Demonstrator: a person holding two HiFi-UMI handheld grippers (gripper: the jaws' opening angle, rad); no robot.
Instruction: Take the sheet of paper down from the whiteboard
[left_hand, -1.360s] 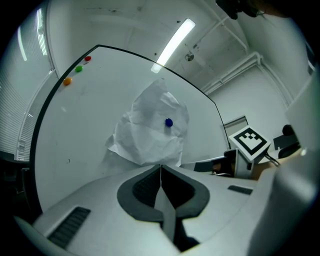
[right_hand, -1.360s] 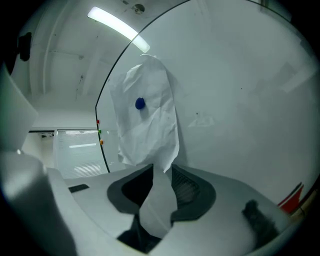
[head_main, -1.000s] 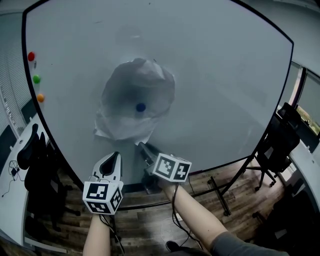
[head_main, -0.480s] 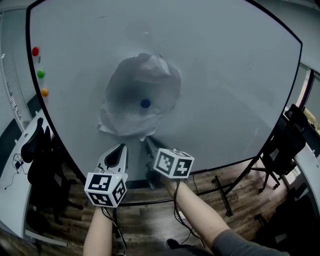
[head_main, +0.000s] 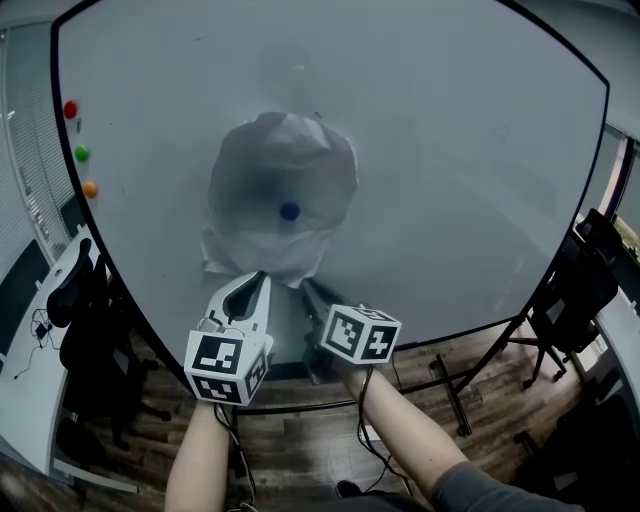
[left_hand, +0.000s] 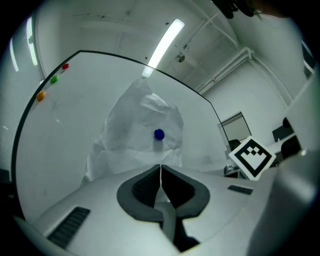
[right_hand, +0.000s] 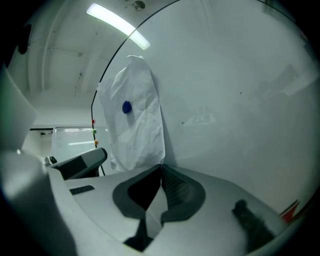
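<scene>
A crumpled white sheet of paper (head_main: 280, 200) hangs on the whiteboard (head_main: 450, 150), pinned by a blue magnet (head_main: 289, 211). My left gripper (head_main: 258, 280) is shut with nothing in it, its tip just below the sheet's lower edge. My right gripper (head_main: 310, 288) is also shut and empty, close beside it under the sheet's lower right corner. In the left gripper view the paper (left_hand: 137, 135) and blue magnet (left_hand: 159, 134) lie straight ahead of the jaws (left_hand: 160, 167). In the right gripper view the paper (right_hand: 134, 117) stands ahead and left of the shut gripper (right_hand: 161, 166).
Red (head_main: 70, 108), green (head_main: 82, 153) and orange (head_main: 90, 188) magnets sit at the board's left edge. Office chairs stand at the left (head_main: 75, 310) and right (head_main: 580, 290). The board's stand legs (head_main: 450, 385) rest on the wooden floor.
My left gripper has risen toward the sheet's lower edge. The right gripper has barely shifted.
</scene>
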